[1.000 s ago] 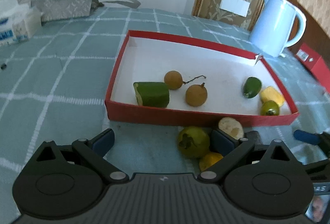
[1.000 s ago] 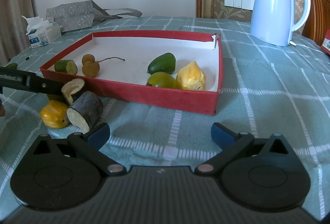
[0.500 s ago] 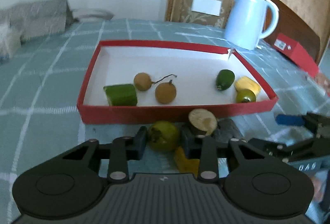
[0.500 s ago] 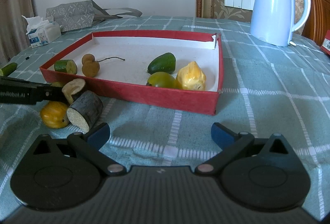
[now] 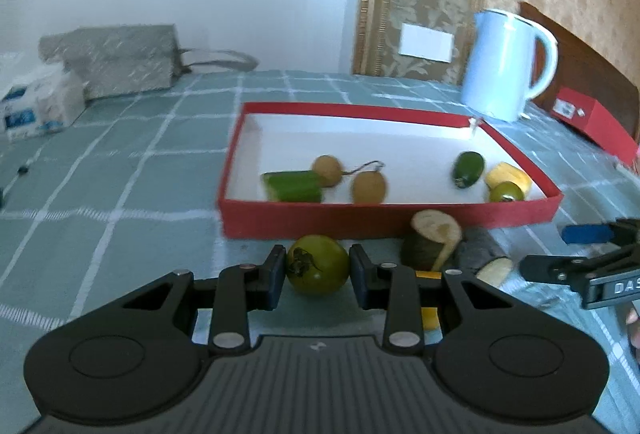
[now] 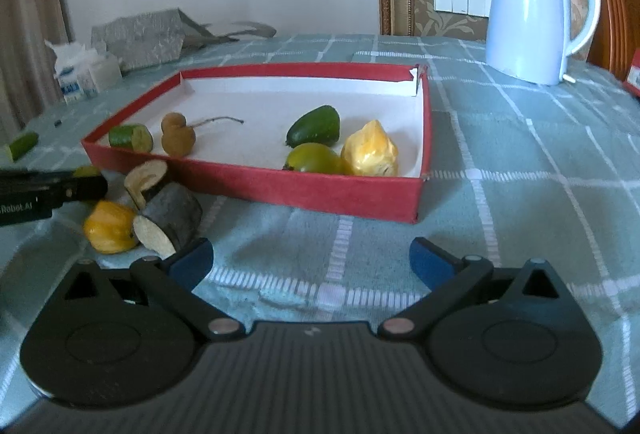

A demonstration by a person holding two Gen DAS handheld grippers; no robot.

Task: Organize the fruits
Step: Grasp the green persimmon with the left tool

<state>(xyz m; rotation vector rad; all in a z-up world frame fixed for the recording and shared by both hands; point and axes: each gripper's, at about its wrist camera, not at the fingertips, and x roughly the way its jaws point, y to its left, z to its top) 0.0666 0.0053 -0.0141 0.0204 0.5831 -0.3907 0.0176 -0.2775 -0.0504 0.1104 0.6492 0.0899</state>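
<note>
Landmark: red tray (image 5: 384,224) on the green checked cloth (image 5: 120,170).
Left gripper (image 5: 318,270): just in front of the tray's near wall, its pads pinching a green tomato (image 5: 318,265) from both sides.
Green tomato: outside the tray, just short of its near wall; whether it rests on the cloth or is lifted, I cannot tell.
Right gripper (image 6: 312,262): fingers spread wide with nothing between them, in front of the tray's near right corner, over bare cloth.
Inside tray, left end: cucumber piece (image 5: 292,186), two brown longans (image 5: 368,186) with a stem.
Inside tray, right end: green fruit (image 6: 314,124), a second green tomato (image 6: 312,160), yellow fruit (image 6: 372,150), all close together.
Outside tray, near wall: two dark cut chunks (image 6: 168,220) with pale faces, touching each other; a yellow fruit piece (image 6: 108,226) beside them.
Left of tray: another cucumber piece (image 6: 20,146) on the cloth, well apart.
Behind tray: pale blue kettle (image 6: 536,10) at the right, tissue pack (image 5: 36,106) and grey bag (image 5: 116,60) at the left.
</note>
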